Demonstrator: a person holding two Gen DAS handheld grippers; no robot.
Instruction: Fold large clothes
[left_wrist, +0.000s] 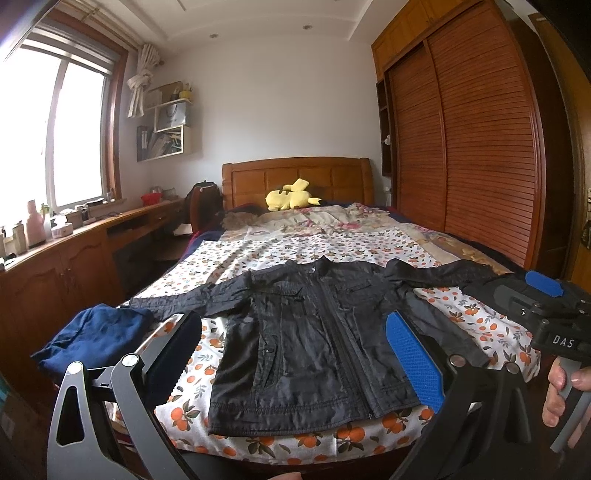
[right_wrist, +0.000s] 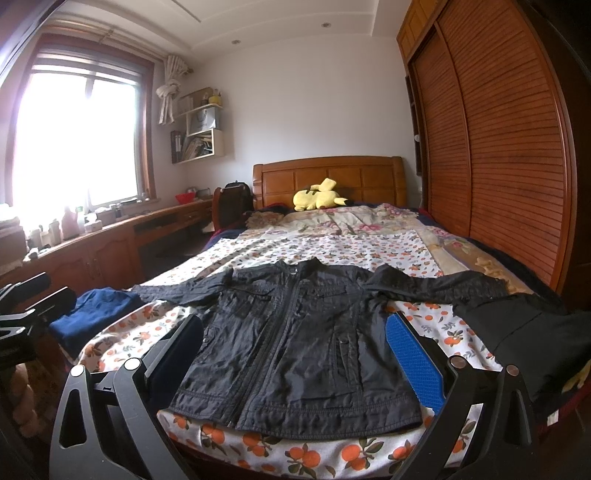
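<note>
A black jacket (left_wrist: 314, 332) is lying flat, front up and zipped, on the foot end of the bed (left_wrist: 332, 240), its sleeves stretching out to both sides and its collar pointing toward the headboard (left_wrist: 295, 177). The left gripper (left_wrist: 295, 354) is hovering just short of the jacket's hem with its jaws spread wide, holding nothing. The right gripper (right_wrist: 295, 354) is hanging likewise before the hem, wide apart and empty. A folded blue garment (left_wrist: 96, 339) is sitting left of the jacket, beside its sleeve end. Another black garment (right_wrist: 532, 332) is lying right of the jacket. A yellow plush toy (left_wrist: 291, 197) is resting beyond the jacket, by the headboard.
</note>
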